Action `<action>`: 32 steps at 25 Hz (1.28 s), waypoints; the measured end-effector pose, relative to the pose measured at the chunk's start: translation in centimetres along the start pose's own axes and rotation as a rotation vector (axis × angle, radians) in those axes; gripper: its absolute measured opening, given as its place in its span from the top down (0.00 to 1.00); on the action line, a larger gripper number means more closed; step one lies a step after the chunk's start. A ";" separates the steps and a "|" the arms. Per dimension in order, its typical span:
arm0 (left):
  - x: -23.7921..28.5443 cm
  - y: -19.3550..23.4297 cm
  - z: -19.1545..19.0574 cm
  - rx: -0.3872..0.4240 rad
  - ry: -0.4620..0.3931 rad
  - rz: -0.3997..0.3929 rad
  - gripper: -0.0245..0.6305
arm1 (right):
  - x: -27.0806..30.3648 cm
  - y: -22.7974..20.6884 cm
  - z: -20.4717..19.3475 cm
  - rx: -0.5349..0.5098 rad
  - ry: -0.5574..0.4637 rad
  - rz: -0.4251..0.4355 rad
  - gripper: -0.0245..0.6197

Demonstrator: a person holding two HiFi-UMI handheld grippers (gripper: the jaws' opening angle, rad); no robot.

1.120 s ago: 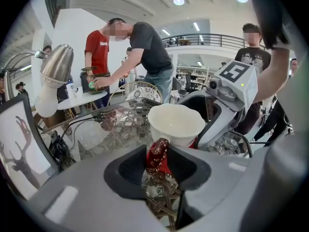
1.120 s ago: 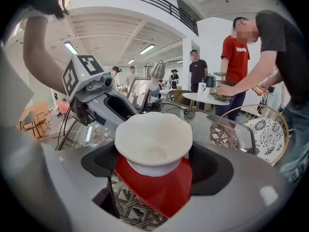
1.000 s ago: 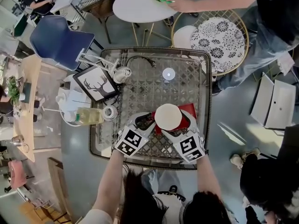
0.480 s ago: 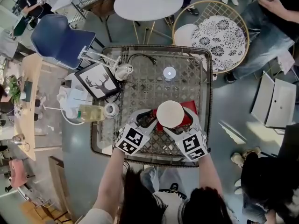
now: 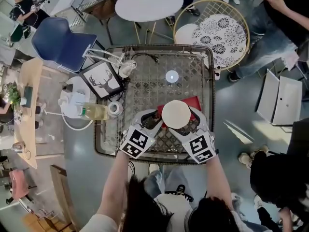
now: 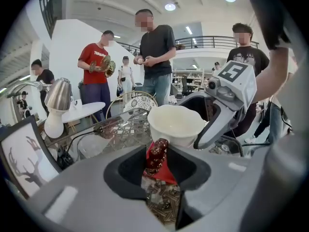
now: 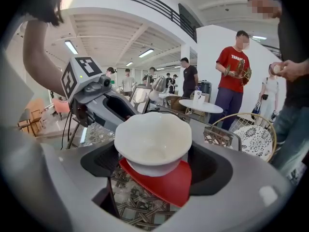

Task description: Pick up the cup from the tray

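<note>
Glass over woven rattan forms the bench [image 5: 145, 88], seen from above with a blue chair [image 5: 60, 40] beyond its far left corner. Near the bench's front edge the white cup [image 5: 175, 114] stands over the red tray [image 5: 194, 102], between the left gripper [image 5: 153, 122] and the right gripper [image 5: 186, 124], whose marker cubes splay outward in a V. From above, the cup covers much of the tray and hides what the jaws meet.

The right gripper view fills that in. Its jaws stand wide with the cup between them, a pad against each side of the bowl. Whether the cup's base touches the tray cannot be told.

The left gripper view shows its jaws drawn narrow on a red edge of the tray. The cup is just beyond, and one finger of the right gripper curves against the cup's side. That view also takes in a framed deer picture [image 6: 21, 163] and a chrome lamp [image 6: 58, 98] at the left.

In the head view, the left forearm [image 5: 115, 178] and right forearm [image 5: 218, 180] rise from the lower edge and converge toward the cup, with both grippers low over the bench.
</note>
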State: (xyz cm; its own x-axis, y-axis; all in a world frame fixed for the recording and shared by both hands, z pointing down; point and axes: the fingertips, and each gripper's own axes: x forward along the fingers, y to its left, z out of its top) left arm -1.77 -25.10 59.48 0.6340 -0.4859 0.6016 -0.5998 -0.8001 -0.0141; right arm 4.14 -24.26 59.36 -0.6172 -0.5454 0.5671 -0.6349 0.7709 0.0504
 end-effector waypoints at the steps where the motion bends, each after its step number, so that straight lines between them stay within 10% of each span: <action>1: -0.2 -0.3 0.1 0.005 -0.002 -0.004 0.76 | -0.4 0.2 0.0 0.001 0.002 -0.005 0.24; 32: -0.9 -9.1 -4.0 0.014 0.037 -0.115 0.76 | -5.5 5.9 -6.6 0.096 0.085 -0.062 0.24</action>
State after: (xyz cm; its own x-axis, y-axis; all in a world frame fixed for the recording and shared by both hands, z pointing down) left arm 1.14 -15.99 62.20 0.6793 -0.3779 0.6290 -0.5176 -0.8544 0.0456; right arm 6.89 -14.53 62.00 -0.5363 -0.5580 0.6332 -0.7146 0.6994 0.0111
